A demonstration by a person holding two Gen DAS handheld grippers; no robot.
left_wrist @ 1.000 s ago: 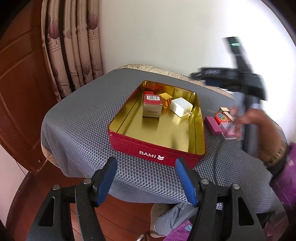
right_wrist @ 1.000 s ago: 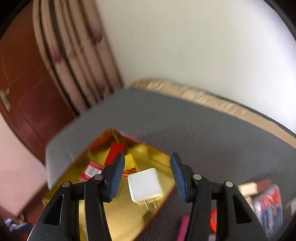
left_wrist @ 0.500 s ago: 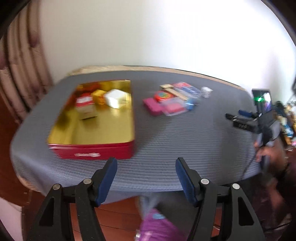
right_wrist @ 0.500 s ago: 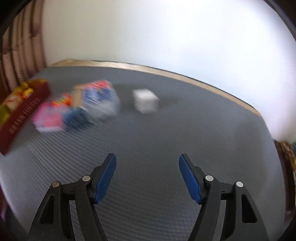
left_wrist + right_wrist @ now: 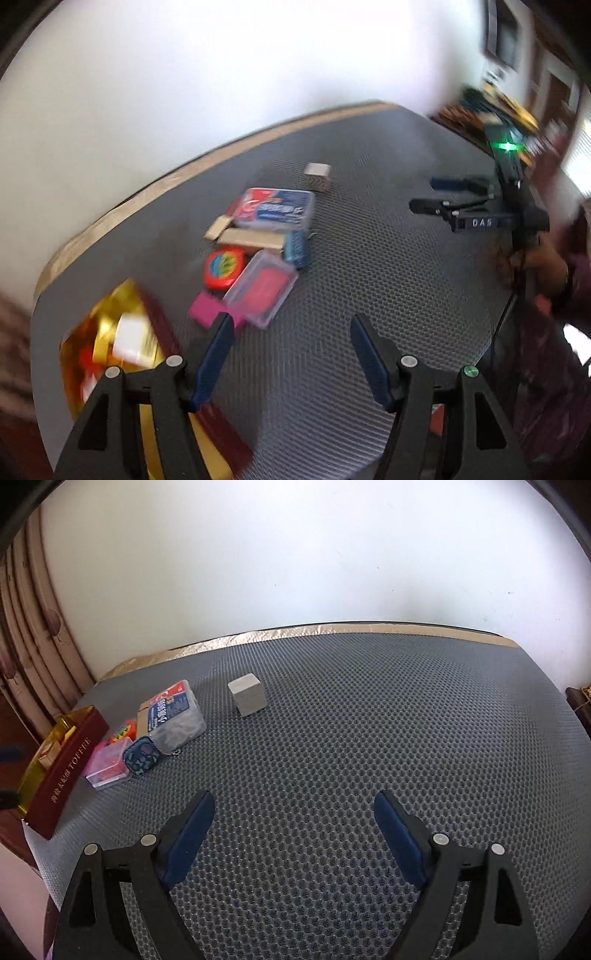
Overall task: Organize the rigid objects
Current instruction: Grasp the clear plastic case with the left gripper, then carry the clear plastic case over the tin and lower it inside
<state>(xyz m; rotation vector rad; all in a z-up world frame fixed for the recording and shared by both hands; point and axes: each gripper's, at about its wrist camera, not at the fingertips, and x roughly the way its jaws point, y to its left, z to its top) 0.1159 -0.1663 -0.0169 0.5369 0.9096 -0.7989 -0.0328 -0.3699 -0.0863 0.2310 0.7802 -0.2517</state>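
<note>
A red tin with a gold inside (image 5: 155, 321) (image 5: 62, 771) sits at the table's left end and holds several small boxes. Beside it lies a cluster: a pink block (image 5: 207, 312), a clear case with a red insert (image 5: 262, 291) (image 5: 107, 768), a round orange tin (image 5: 223, 267), a blue-and-red card box (image 5: 277, 208) (image 5: 173, 712) and a blue patterned case (image 5: 142, 758). A small grey cube (image 5: 317, 177) (image 5: 248, 699) stands alone further right. My left gripper (image 5: 291, 354) is open above the mat just in front of the cluster. My right gripper (image 5: 295, 838) (image 5: 436, 194) hangs over bare mat, jaws opening, nothing between them.
The table wears a grey honeycomb mat (image 5: 351, 738) with a gold-trimmed far edge against a white wall. Curtains (image 5: 33, 635) hang at the far left. A hand and purple sleeve (image 5: 546, 266) hold the right gripper near the table's right end.
Both views swung from the tin toward the table's right side. The right gripper left the tin, crossed to the bare mat and widened its jaws. The left view rolled and now faces the cluster.
</note>
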